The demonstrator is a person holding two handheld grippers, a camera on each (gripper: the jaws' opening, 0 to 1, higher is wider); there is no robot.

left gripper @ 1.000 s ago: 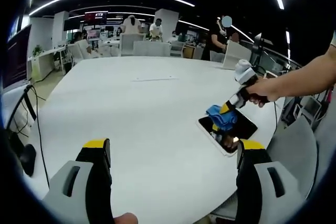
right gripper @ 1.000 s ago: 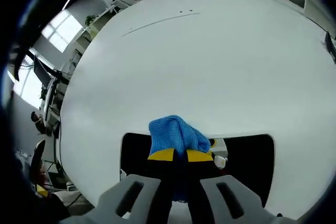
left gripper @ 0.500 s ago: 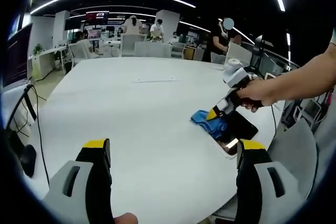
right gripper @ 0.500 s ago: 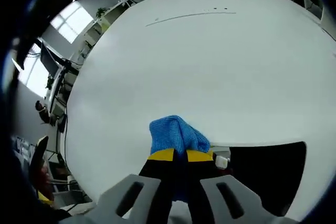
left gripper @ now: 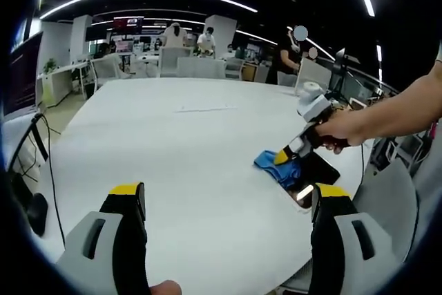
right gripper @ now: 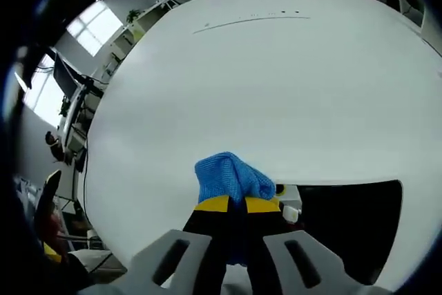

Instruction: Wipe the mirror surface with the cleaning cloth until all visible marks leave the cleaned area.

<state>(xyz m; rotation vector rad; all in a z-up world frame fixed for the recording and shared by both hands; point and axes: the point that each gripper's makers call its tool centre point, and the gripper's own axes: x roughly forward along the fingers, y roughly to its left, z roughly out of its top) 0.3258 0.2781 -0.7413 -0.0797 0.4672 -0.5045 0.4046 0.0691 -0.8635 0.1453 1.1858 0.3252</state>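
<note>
Right tool (right gripper: 237, 204): jaws clenched on the blue cleaning cloth (right gripper: 230, 177), yellow tips pressed together with no gap visible between them. Cloth bunched into a lump just ahead of the tips, resting at the corner of the mirror (right gripper: 352, 222). Mirror lying flat on the white tabletop (right gripper: 276, 94), dark reflective face up, pale frame corner showing just beside the tool tips. Cloth partly over the mirror corner, partly over bare tabletop.

Same right tool seen from the left gripper view (left gripper: 284, 157): tilted down, held by a hand (left gripper: 331, 132) with forearm reaching in from the right. Cloth (left gripper: 279, 166) pressed at the far-left end of the mirror (left gripper: 312, 175), overhanging onto the tabletop (left gripper: 179, 164). Mirror near the right edge of the tabletop, a bright reflection on its near end. Marks on the glass too small to judge.

Left tool (left gripper: 228, 202): released, jaws wide apart, grasping nothing, hovering above the near part of the tabletop, well apart from mirror and cloth.

Containers: cannot identify any on the tabletop.

Beyond: faint thin line across the far tabletop (left gripper: 204, 108); chair (left gripper: 387, 195) beside the right edge; office background with ceiling light strips and people standing at distant desks.
</note>
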